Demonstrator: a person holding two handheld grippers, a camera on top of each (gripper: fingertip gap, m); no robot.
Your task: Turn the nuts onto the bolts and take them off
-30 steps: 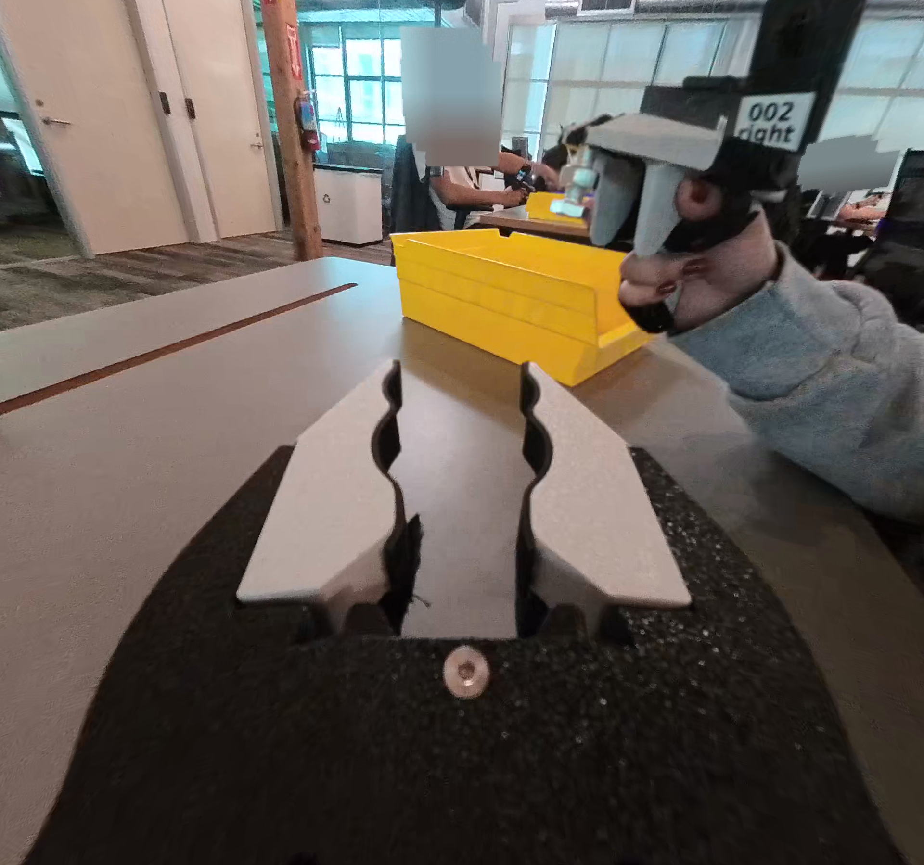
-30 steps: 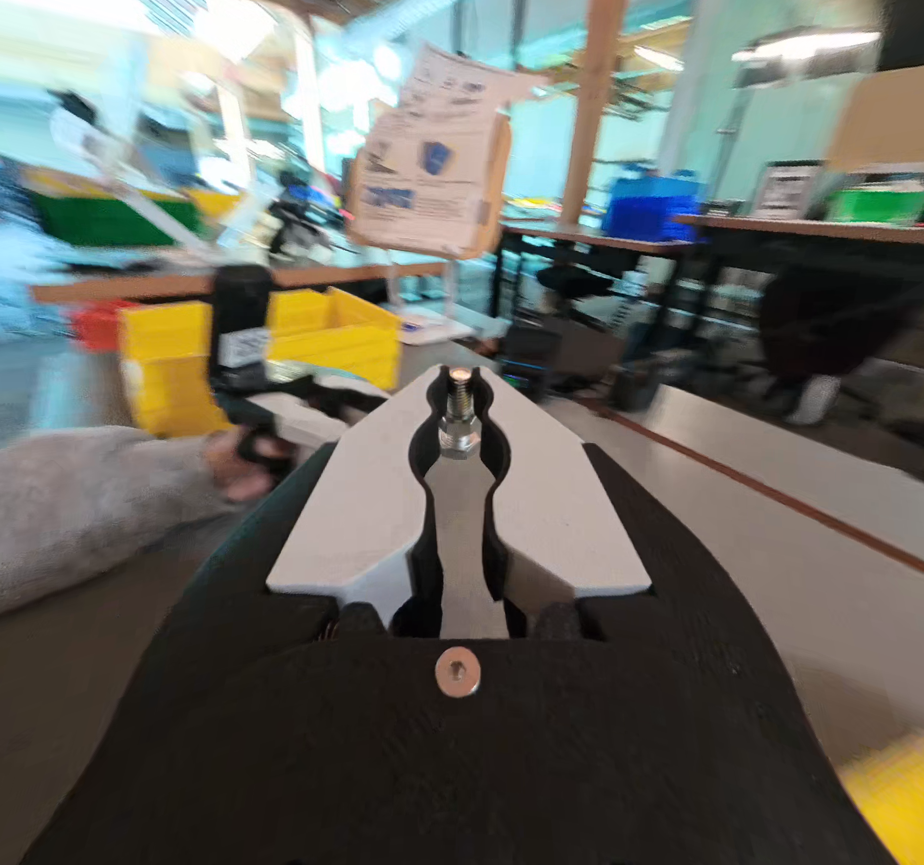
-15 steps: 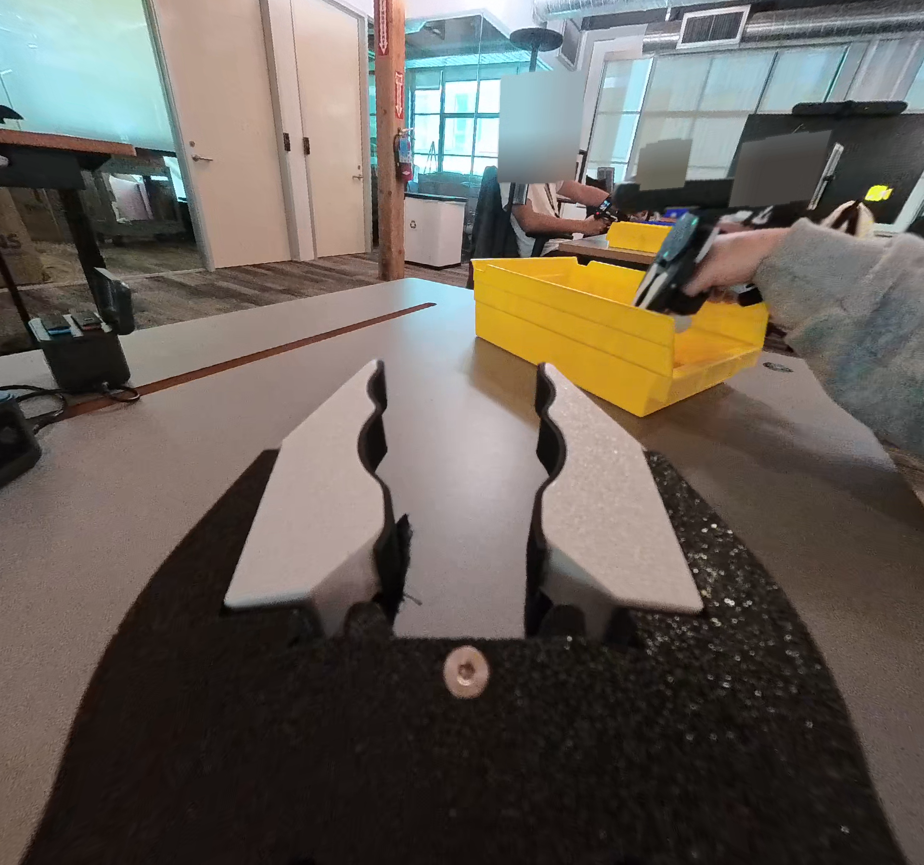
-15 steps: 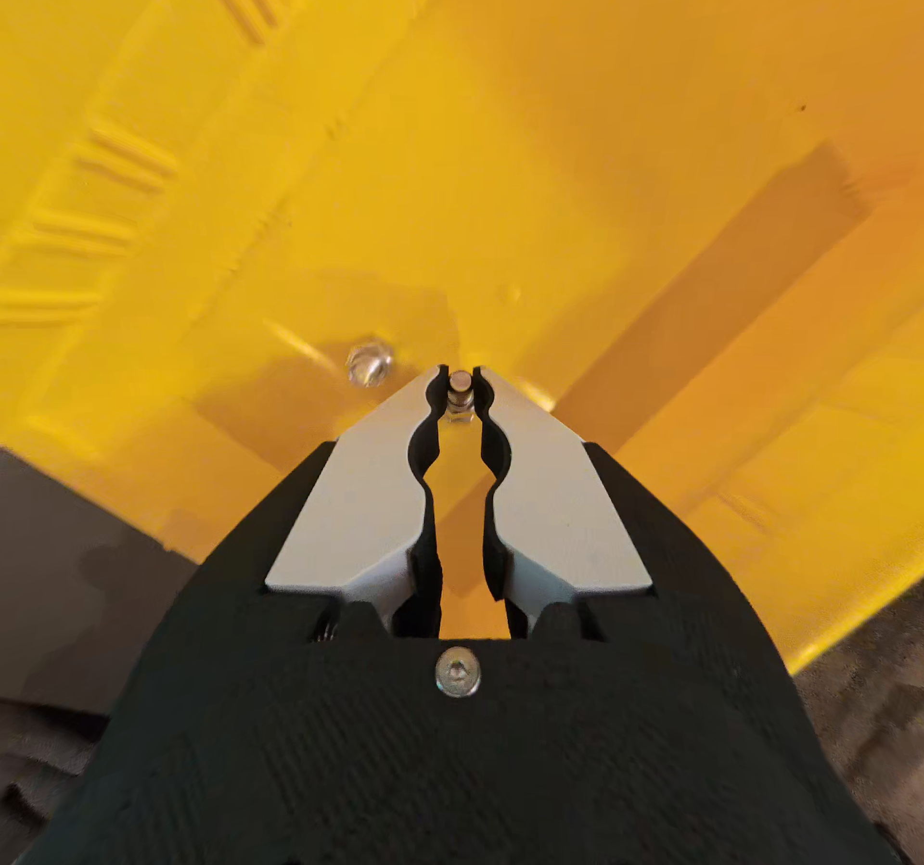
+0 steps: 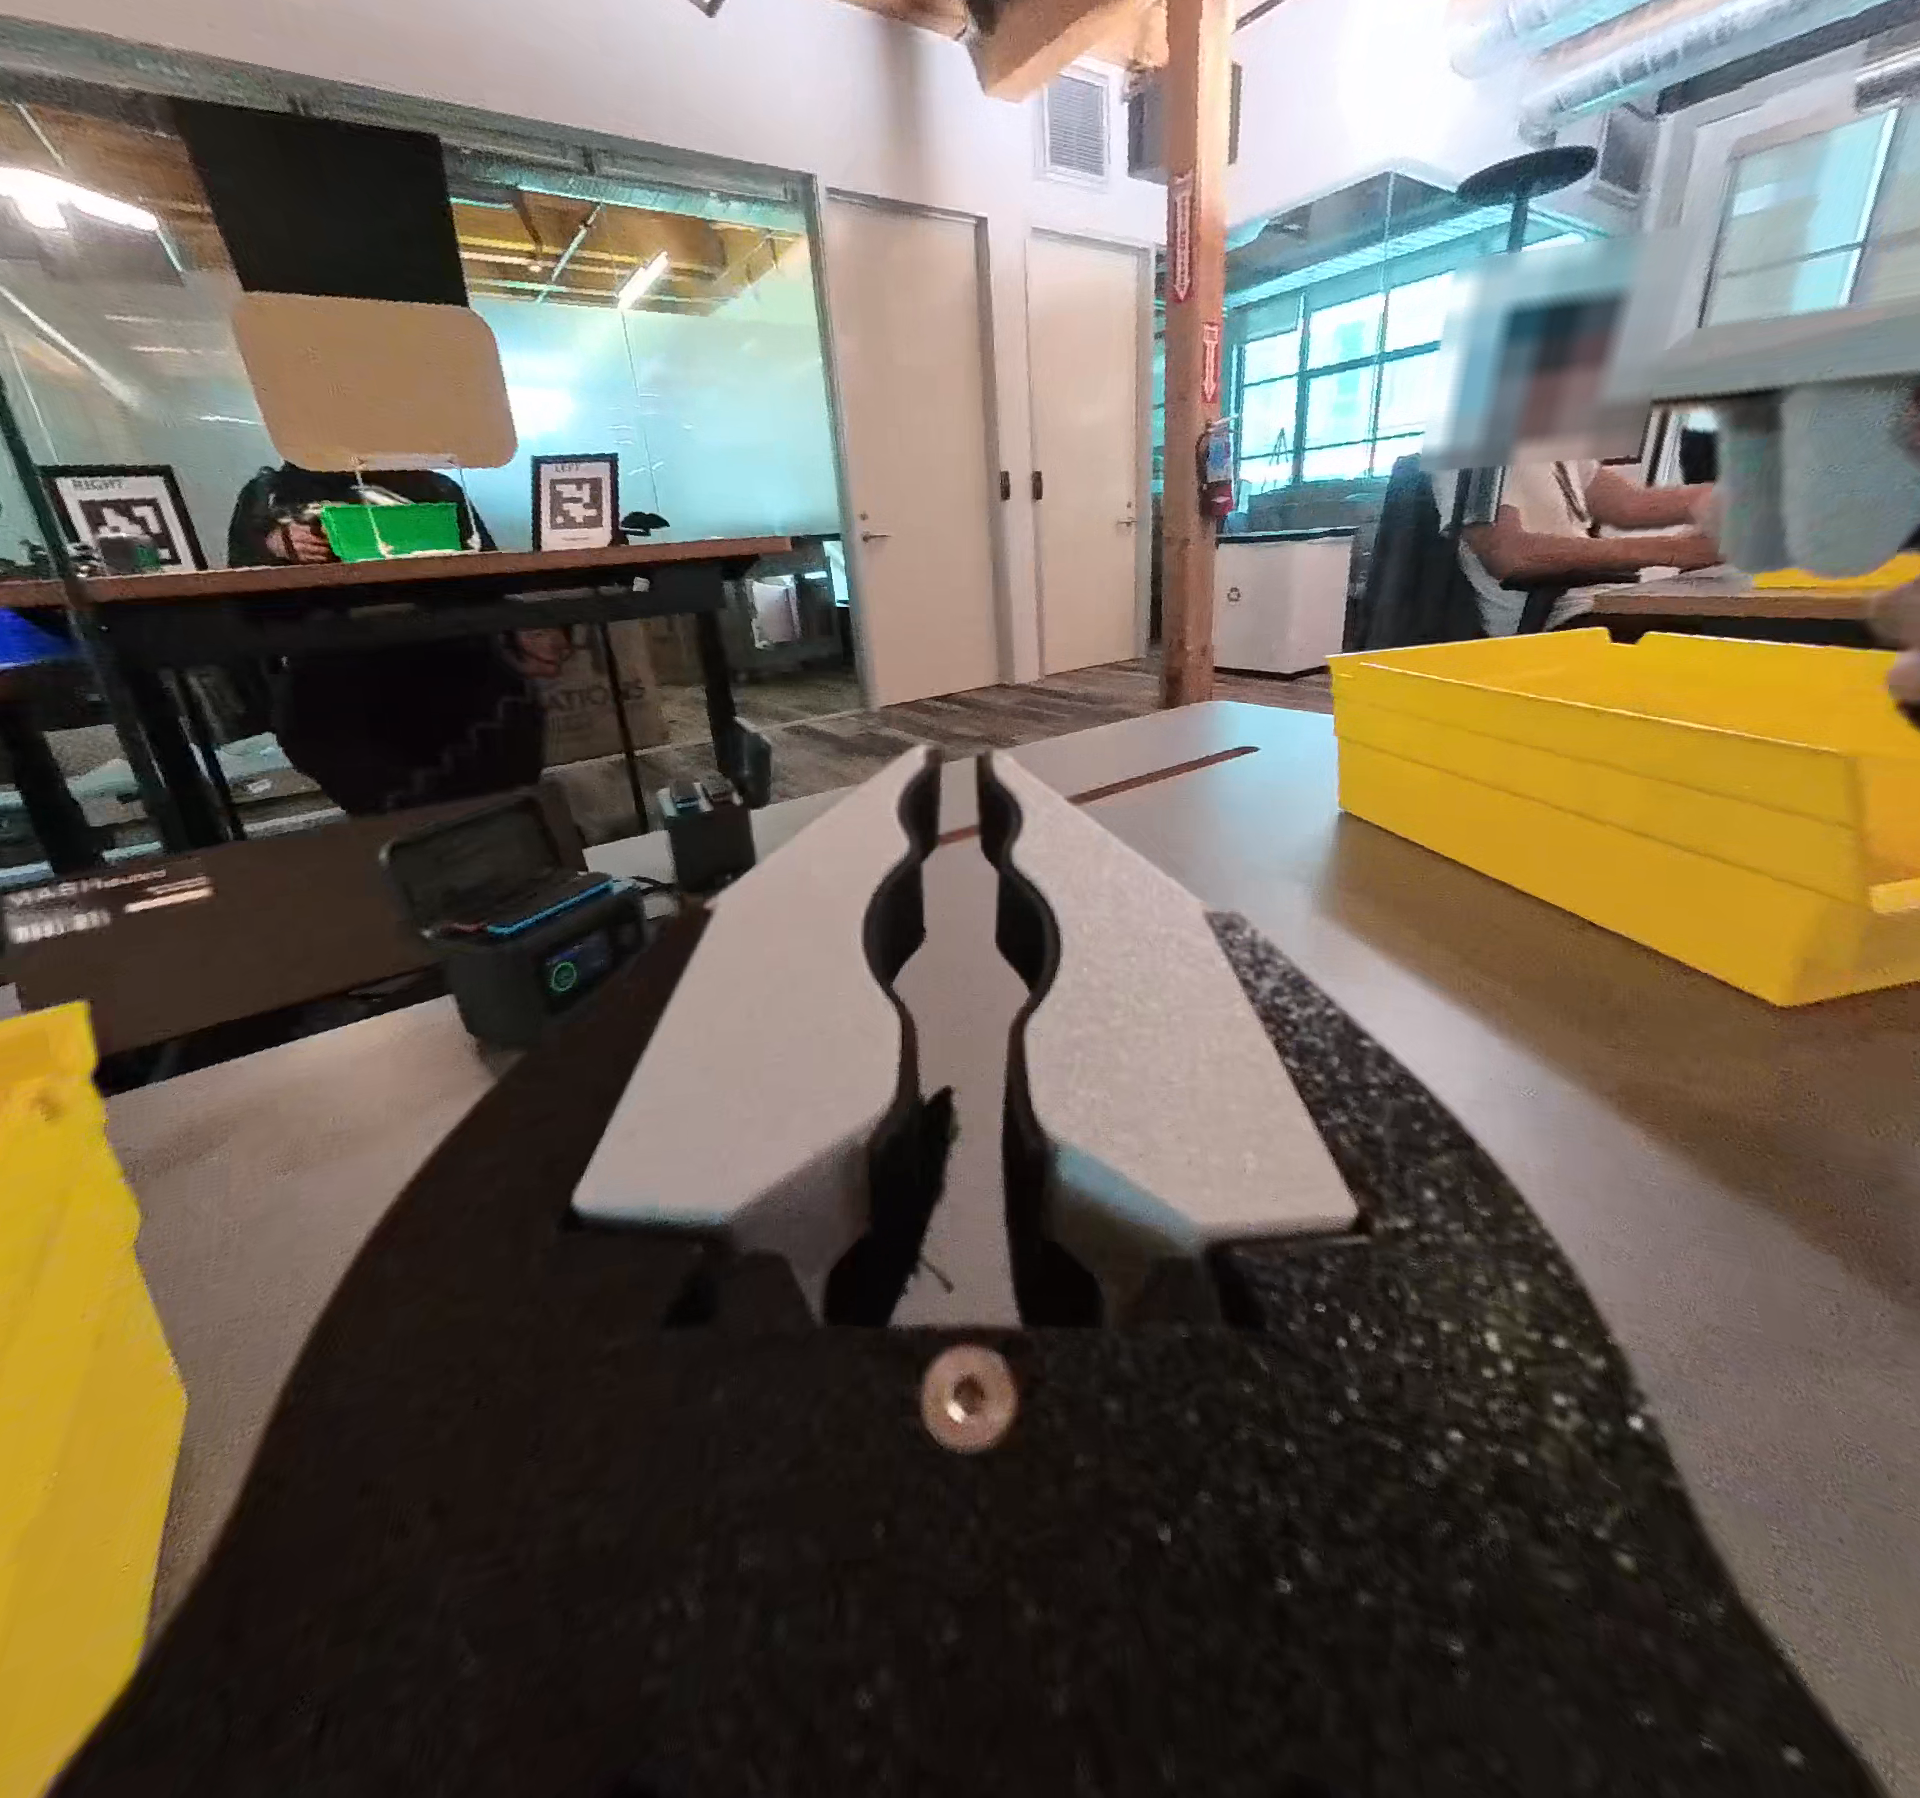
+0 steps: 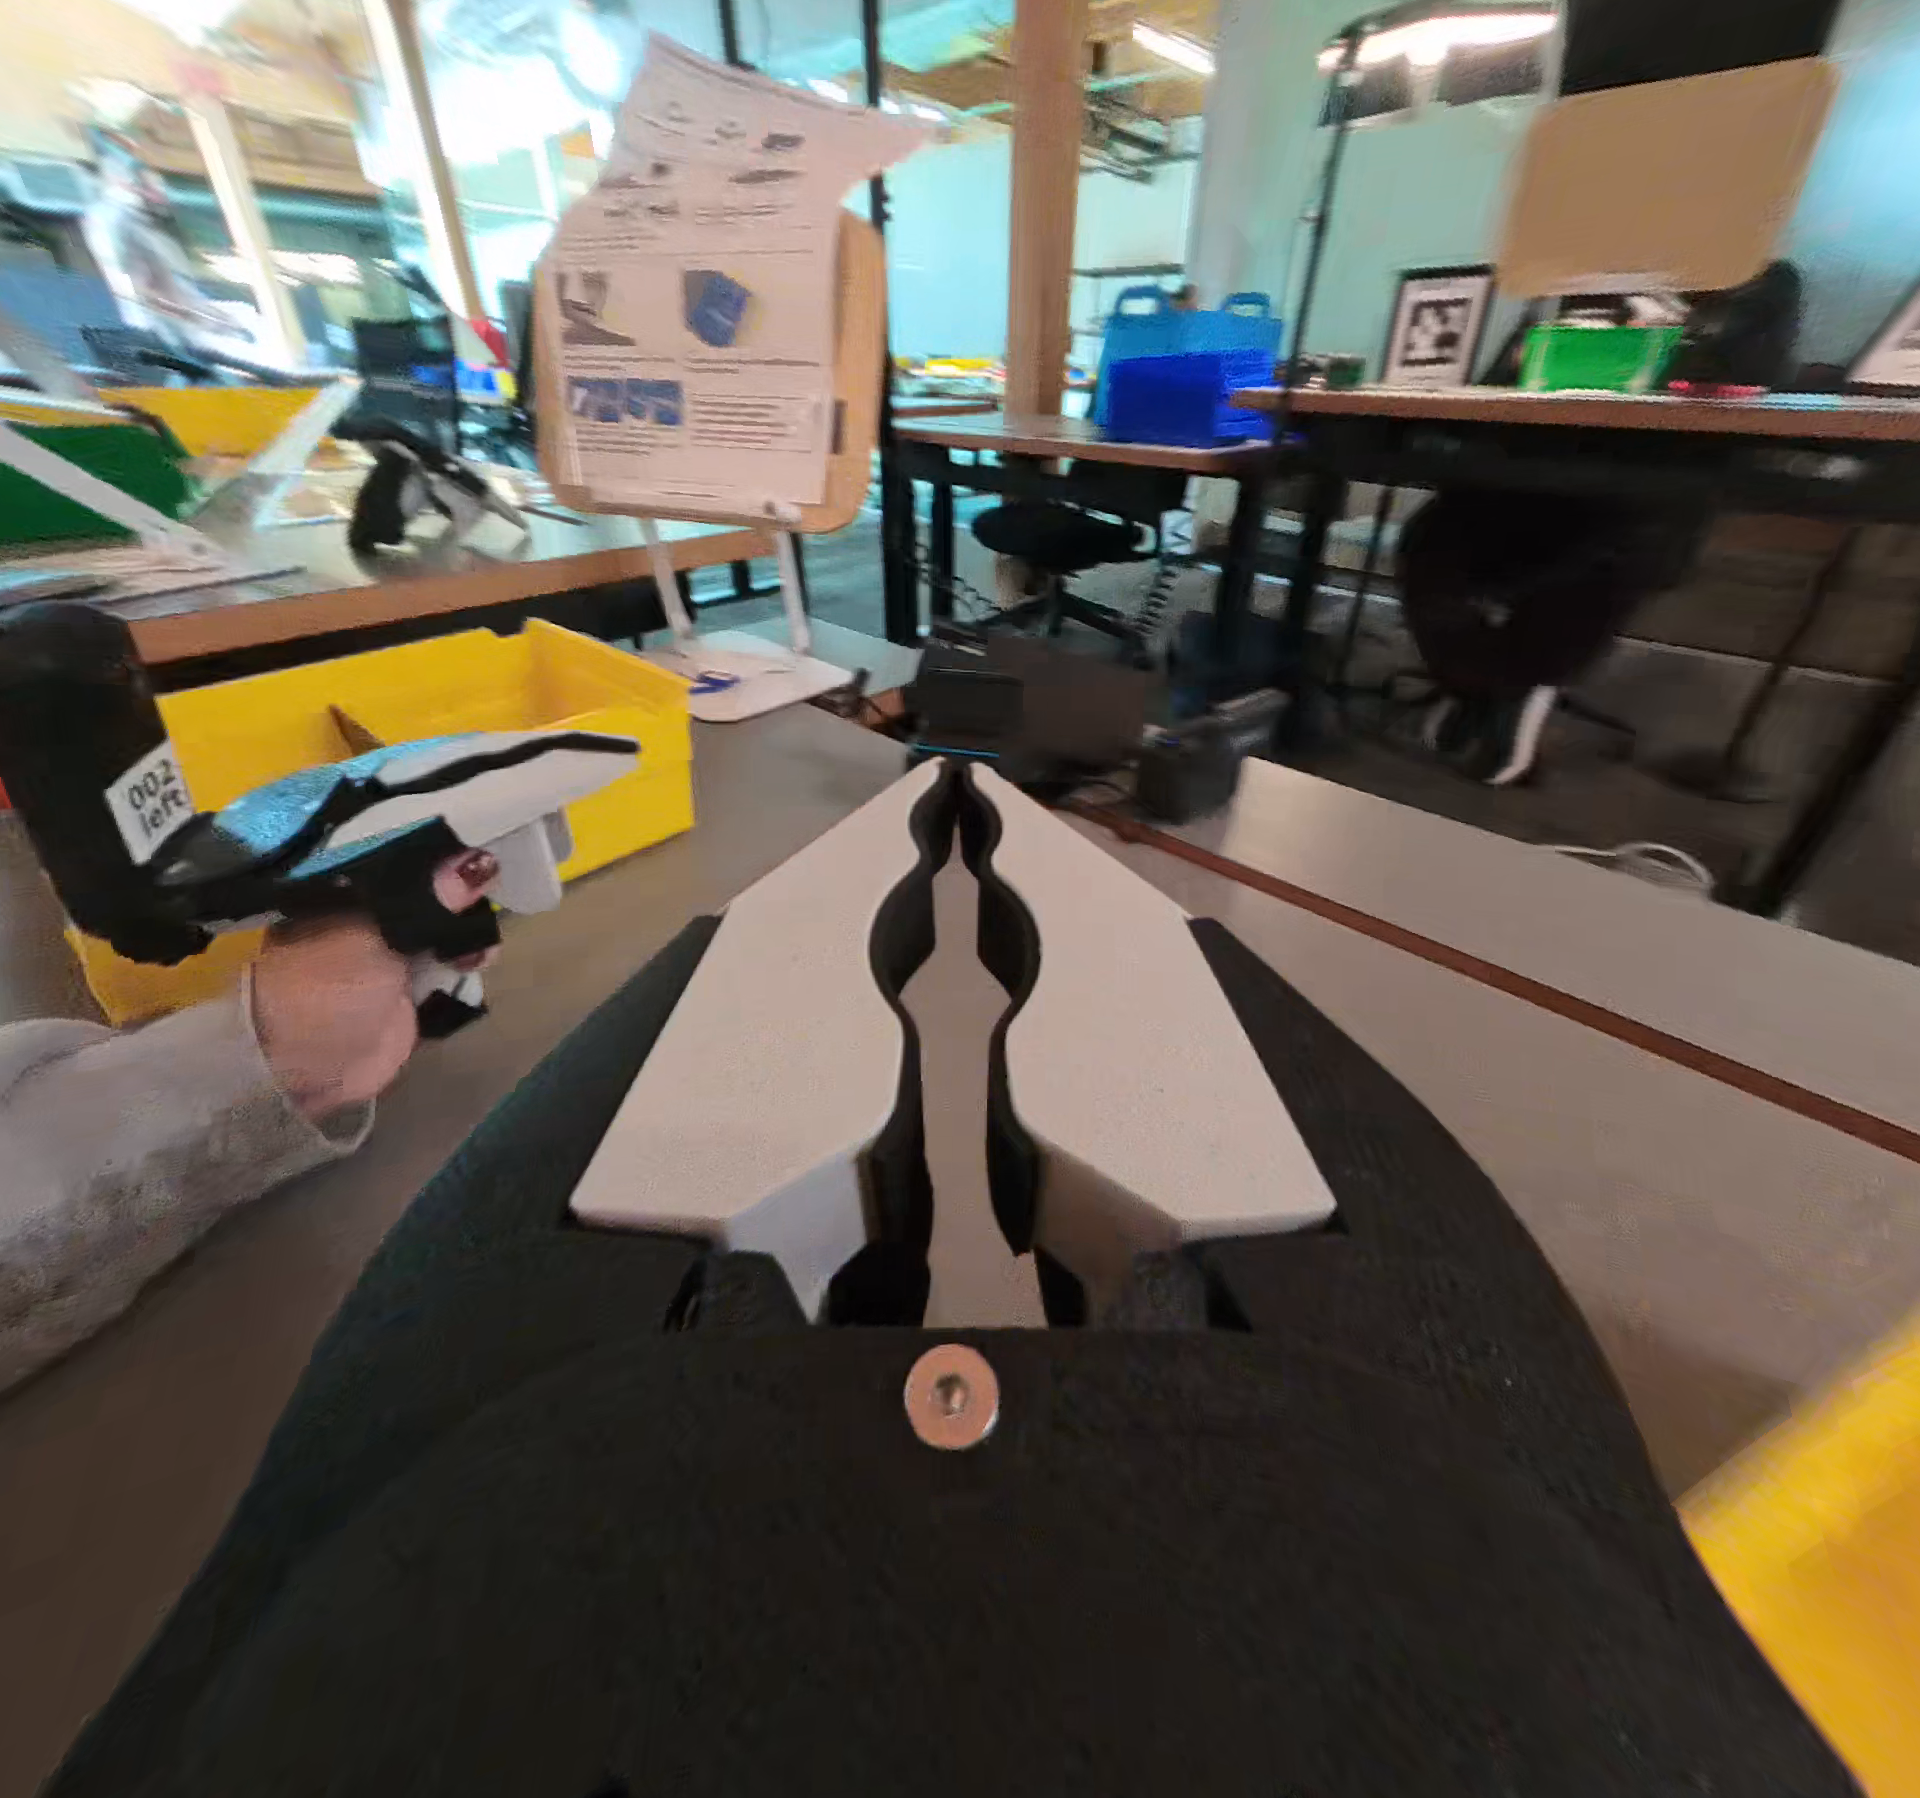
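Note:
My left gripper [image 5: 956, 761] is shut and empty, held low over the grey table [image 5: 1507, 1229]. It also shows in the right wrist view [image 6: 613, 746], held by a hand in a grey sleeve. My right gripper [image 6: 954, 784] is shut and empty, above the table. One of its grey fingers [image 5: 1829, 481] shows at the right edge of the left wrist view. A yellow bin [image 5: 1610, 813] stands on the table to the right of my left gripper. No nut or bolt is in view.
A second yellow bin [image 6: 468, 699] stands behind the left gripper, with its corner at the left edge of the left wrist view [image 5: 62, 1281]. A black charger case [image 5: 520, 927] sits at the table's far edge. A paper stand [image 6: 707, 346] stands beyond it. People sit at other tables. One gripper's finger ends stand about 20 cm off the other's.
My right gripper held a bolt with a nut, dipped into a yellow bin, and is now out of it, empty and shut. My left gripper has closed and turned to the left.

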